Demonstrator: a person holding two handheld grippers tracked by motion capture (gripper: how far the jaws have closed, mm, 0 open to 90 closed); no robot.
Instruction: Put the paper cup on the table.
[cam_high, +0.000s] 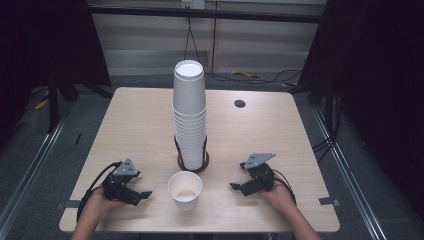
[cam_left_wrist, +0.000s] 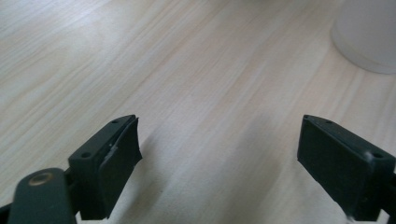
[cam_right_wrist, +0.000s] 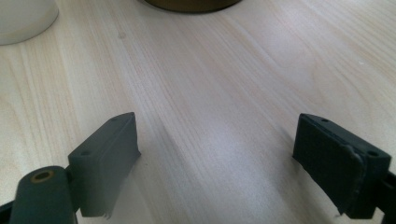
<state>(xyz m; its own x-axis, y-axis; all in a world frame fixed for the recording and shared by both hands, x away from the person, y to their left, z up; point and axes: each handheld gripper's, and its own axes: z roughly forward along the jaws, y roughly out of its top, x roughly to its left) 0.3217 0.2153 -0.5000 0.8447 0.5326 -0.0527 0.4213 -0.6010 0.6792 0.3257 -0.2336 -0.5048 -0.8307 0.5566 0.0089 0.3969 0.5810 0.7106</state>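
Cup (cam_high: 184, 189): 1 white paper cup, upright on the desk (cam_high: 130, 125), between both claws, apart from each.
Left claw (cam_high: 143, 195): jaws apart, nothing between them, cup just beyond its tips.
Right claw (cam_high: 235, 187): jaws spread, empty, low over the desk.
Stack (cam_high: 189, 112): nested cups in a black holder (cam_high: 192, 161), behind the single cup.

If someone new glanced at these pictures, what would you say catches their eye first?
Most striking is the tall stack of white paper cups, standing in a dark holder at the middle of the table. Just in front of it a single cup stands upright and alone. The left gripper and right gripper flank that cup, both open with nothing between their fingers.
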